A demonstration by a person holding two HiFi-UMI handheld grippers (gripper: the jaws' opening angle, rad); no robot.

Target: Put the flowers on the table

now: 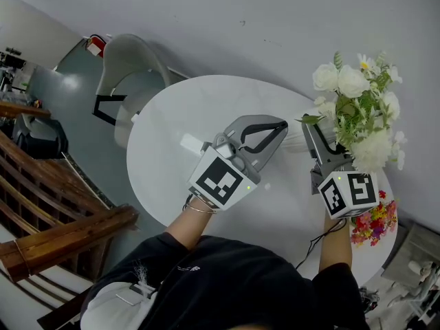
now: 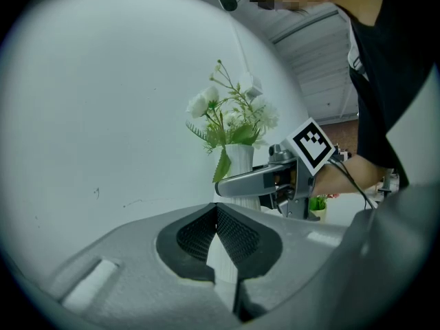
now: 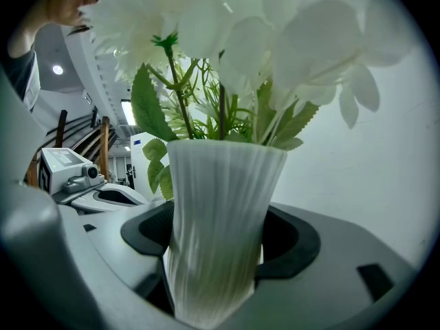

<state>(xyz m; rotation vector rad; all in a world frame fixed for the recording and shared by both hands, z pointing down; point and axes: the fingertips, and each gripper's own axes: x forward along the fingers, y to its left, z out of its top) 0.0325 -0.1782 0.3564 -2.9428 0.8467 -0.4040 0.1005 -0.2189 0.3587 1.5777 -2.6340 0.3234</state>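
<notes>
right claw [image 3: 218, 243] clamps flower vase [image 3: 221, 184], base hidden.

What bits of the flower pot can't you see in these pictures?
- Right gripper view: the vase runs off the lower edge, so whether it touches the table cannot be told.
- Head view: the white flowers and right gripper hide the vase.
- Left gripper view: the left gripper covers its base.

Black shirt [image 1: 234, 280], thin bracelet [image 1: 198, 208]; grey left hand-held gripper [image 1: 282, 125] bears a black-and-white marker cube [image 1: 221, 179].
</notes>
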